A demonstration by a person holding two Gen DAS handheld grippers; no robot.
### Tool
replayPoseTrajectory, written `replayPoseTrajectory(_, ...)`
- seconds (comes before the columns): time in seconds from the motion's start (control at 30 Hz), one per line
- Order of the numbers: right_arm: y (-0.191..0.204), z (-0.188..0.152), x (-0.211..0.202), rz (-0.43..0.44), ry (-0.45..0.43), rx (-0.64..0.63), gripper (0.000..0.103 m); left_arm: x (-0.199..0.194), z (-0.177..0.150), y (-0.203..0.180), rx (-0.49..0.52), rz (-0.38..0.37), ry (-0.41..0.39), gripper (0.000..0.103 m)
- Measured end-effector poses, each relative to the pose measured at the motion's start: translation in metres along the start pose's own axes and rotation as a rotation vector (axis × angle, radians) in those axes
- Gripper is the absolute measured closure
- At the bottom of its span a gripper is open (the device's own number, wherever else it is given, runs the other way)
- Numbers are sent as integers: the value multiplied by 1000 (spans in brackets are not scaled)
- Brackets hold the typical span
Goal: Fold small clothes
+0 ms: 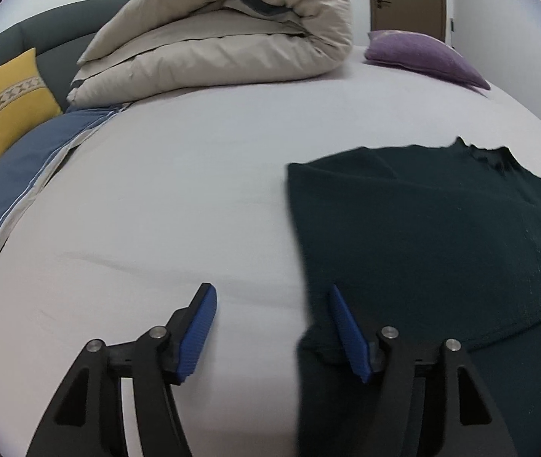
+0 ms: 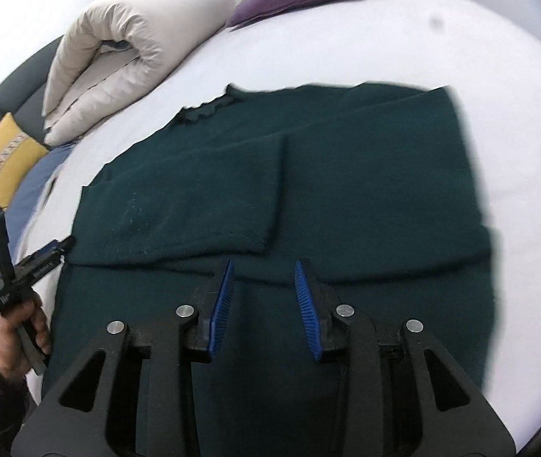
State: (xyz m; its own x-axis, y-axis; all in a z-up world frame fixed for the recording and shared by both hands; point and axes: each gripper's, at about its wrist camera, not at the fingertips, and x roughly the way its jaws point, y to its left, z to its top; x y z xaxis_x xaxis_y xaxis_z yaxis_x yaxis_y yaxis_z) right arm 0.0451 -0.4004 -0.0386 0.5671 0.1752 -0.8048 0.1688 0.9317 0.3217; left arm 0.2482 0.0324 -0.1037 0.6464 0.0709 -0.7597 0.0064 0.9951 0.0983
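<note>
Right tongs nearest lens, blue pads apart, empty, over dark green garment spread flat on bed. Left tongs apart, empty, at garment's 9 o'clock edge.

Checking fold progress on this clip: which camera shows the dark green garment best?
The right wrist view: the dark green garment fills the centre, with its outline and a folded-over panel visible, beyond the open right gripper. The left wrist view shows only its left part, cut off at the frame's right edge, beside the open left gripper.
</note>
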Motion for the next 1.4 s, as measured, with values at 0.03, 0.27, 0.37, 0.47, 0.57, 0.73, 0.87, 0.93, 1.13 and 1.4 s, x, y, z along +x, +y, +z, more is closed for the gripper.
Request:
replayPoseTrajectory(0.03, -4, -6, -17, 20, -22, 7, 69, -4, -3, 4, -6, 14, 1, 37)
replayPoseTrajectory(0.27, -30, -86, -115, 24, -85, 11, 54, -70, -60, 40, -19, -45, 20, 37)
replayPoseTrajectory(0.37, -46, -128, -140, 24, -76, 42, 53, -99, -96, 54, -29, -128, 77, 37)
replayPoseTrajectory(0.47, -74, -168, -160, 44, -66, 138, 53, -121, -131, 72, -103, -263, 165, 37)
replayPoseTrajectory(0.57, -94, -200, -171, 64, -43, 198, 53, -138, -169, 88, -203, -357, 242, 37)
replayPoseTrajectory(0.73, -117, -226, -173, 115, -19, 284, 53, -155, -203, 97, -276, -462, 300, 37)
replayPoseTrajectory(0.87, -124, -234, -177, 154, 4, 307, 53, -160, -215, 91, -246, -531, 350, 37)
replayPoseTrajectory(0.93, -125, -240, -180, 171, 22, 304, 53, -160, -216, 91, -257, -566, 372, 38)
replayPoseTrajectory(1.13, -128, -243, -180, 207, 60, 312, 53, -155, -223, 85, -268, -679, 443, 39)
replayPoseTrajectory(1.4, -135, -240, -187, 211, 102, 319, 53, -145, -226, 91, -315, -712, 474, 65)
